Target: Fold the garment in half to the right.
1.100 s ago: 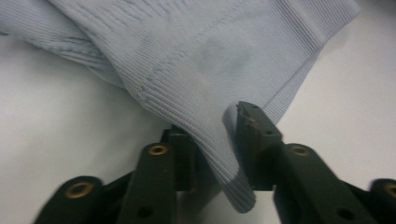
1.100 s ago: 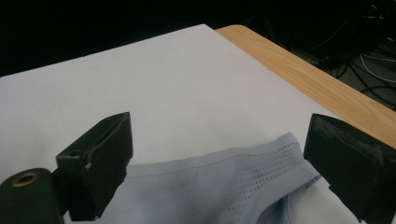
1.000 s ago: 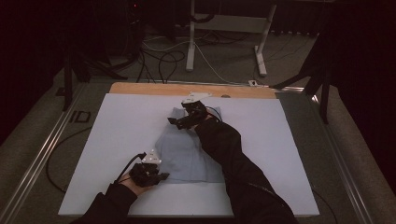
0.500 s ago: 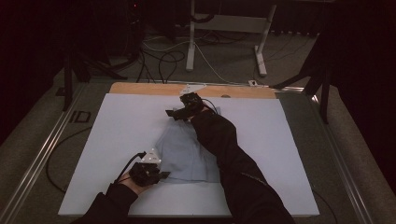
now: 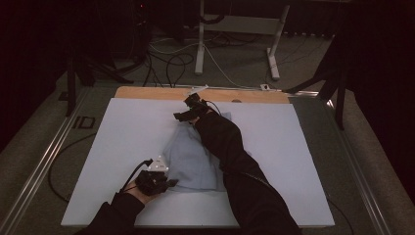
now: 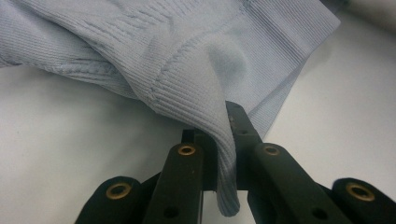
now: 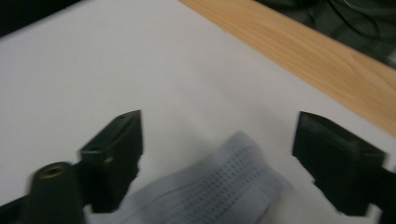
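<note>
On white board, blue garment

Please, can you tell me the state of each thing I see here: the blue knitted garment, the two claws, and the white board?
Garment: lying crumpled on the board, one ribbed edge pinched and lifted.
Left claw: shut on the garment's edge.
Right claw: open, jaws just been closing, a ribbed end between them, not pressed.
White board: flat on the table.
</note>
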`<state>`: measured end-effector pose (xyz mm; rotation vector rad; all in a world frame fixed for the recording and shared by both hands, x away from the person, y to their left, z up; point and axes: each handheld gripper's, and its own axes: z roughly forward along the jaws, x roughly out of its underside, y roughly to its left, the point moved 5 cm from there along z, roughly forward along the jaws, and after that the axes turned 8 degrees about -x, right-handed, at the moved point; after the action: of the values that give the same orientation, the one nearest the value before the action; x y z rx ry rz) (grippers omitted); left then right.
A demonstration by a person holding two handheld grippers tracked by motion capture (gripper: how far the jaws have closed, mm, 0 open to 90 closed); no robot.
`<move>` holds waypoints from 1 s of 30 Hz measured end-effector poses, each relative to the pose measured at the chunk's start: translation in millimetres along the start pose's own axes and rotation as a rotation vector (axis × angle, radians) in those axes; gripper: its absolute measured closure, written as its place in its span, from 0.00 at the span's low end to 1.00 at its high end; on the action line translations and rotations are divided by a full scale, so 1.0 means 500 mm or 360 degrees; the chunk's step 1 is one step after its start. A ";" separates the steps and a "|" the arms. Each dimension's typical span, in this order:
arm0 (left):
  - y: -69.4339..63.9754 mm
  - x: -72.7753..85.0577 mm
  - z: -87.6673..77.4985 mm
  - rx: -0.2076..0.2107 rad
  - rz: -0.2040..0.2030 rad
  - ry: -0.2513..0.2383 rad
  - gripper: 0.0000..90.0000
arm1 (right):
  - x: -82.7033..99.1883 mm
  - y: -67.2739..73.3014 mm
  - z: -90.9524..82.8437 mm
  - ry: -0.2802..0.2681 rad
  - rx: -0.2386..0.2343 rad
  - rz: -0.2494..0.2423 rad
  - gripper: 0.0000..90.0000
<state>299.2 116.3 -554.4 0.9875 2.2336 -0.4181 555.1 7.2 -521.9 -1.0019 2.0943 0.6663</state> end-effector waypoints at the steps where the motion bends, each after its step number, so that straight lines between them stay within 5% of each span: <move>1: 0.000 0.000 0.000 -0.0001 0.0000 0.0001 0.97 | 0.001 -0.003 0.004 0.0008 0.0011 0.0019 0.27; 8: 0.000 0.000 0.001 -0.0004 0.0015 0.0001 0.97 | 0.008 -0.015 0.037 0.0127 0.0104 0.0088 0.40; 18: -0.002 -0.001 0.001 0.0001 0.0016 0.0001 0.97 | 0.014 -0.020 0.067 0.0221 0.0228 0.0056 0.57; 30: -0.002 -0.001 0.004 0.0010 0.0016 0.0006 0.97 | 0.028 -0.018 0.083 0.0316 0.0243 0.0019 0.78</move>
<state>299.5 114.4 -555.3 1.0033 2.2309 -0.4192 571.9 24.8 -559.4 -1.0038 2.2863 0.4189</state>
